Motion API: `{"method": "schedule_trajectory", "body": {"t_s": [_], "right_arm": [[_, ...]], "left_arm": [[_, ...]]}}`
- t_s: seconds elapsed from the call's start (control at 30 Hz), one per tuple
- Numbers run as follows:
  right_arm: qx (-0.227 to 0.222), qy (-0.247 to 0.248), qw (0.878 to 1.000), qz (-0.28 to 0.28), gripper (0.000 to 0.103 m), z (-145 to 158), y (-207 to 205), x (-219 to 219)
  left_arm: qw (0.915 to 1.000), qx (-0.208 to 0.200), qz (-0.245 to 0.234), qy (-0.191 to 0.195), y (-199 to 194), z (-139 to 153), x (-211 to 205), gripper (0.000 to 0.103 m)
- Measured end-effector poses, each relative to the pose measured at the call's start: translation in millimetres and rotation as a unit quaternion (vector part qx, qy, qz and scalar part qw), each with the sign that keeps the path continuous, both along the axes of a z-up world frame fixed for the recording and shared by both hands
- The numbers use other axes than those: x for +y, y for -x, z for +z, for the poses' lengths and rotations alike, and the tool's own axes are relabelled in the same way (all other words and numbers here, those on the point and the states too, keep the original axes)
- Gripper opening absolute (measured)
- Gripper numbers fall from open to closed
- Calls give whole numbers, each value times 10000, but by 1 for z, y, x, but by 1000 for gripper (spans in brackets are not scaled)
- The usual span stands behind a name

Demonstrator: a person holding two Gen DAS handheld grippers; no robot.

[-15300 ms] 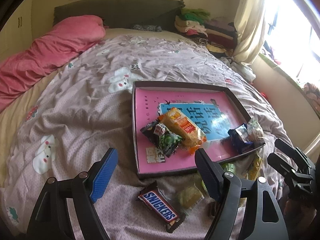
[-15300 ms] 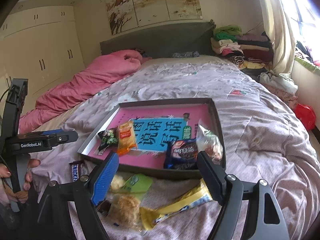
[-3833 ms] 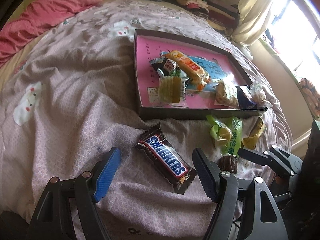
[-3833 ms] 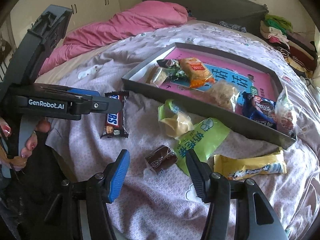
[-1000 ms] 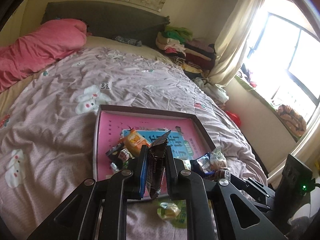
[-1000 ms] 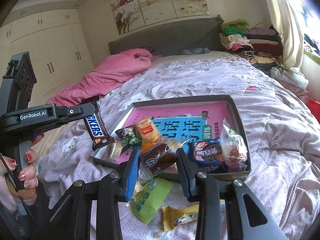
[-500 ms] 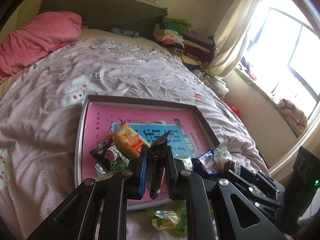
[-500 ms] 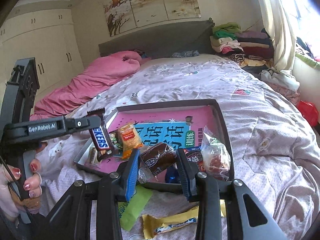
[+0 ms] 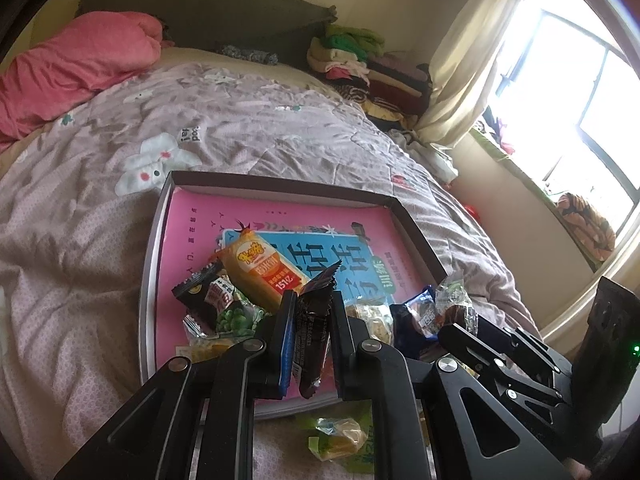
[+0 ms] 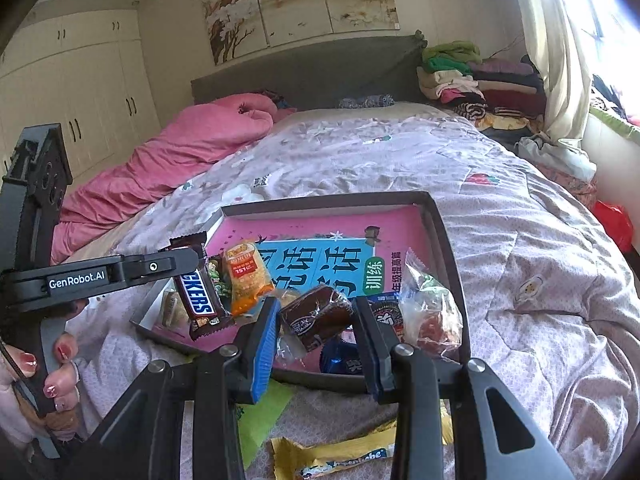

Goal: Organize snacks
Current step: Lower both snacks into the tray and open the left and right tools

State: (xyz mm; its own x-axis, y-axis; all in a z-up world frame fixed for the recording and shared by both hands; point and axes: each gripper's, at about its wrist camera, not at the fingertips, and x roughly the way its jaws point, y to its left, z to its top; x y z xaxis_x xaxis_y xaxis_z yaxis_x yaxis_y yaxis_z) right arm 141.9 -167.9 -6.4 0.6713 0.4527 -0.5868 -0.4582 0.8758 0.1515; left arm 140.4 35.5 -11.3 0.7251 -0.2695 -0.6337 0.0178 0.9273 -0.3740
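**Two wrapped snacks held over the tray**

The left tool (image 9: 311, 334) is clamped on a dark brown Snickers bar in glossy film wrapper (image 10: 200, 296), which hangs upright, edge-on, over the near left part of the shallow dark-rimmed cardboard tray with pink printed floor (image 10: 448, 248). I judge the bar light but fairly stiff; the film is slippery, so a grip across the middle of the body looks safer than one on the crimped end.

The right tool (image 10: 316, 332) is closed on a small round brown cake in clear crinkly plastic (image 10: 316, 316), above the tray's near rim. It looks soft and easy to crush, so it probably wants only light pressure on its sides.

A yellow long packet (image 10: 340, 458) and a green packet (image 10: 260, 408) lie on the bed quilt outside the tray.
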Motion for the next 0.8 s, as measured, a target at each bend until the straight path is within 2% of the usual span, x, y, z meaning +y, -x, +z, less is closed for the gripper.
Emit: {"method": "schedule_trajectory", "body": {"t_s": [0.27, 0.8], "right_arm": [[76, 74, 9999, 62, 37, -7, -5, 4], [259, 255, 9993, 68, 37, -20, -16, 12]], "left_arm": [[9998, 106, -85, -149, -4, -9, -7, 16], [9995, 261, -101, -147, -9, -20, -2, 16]]}}
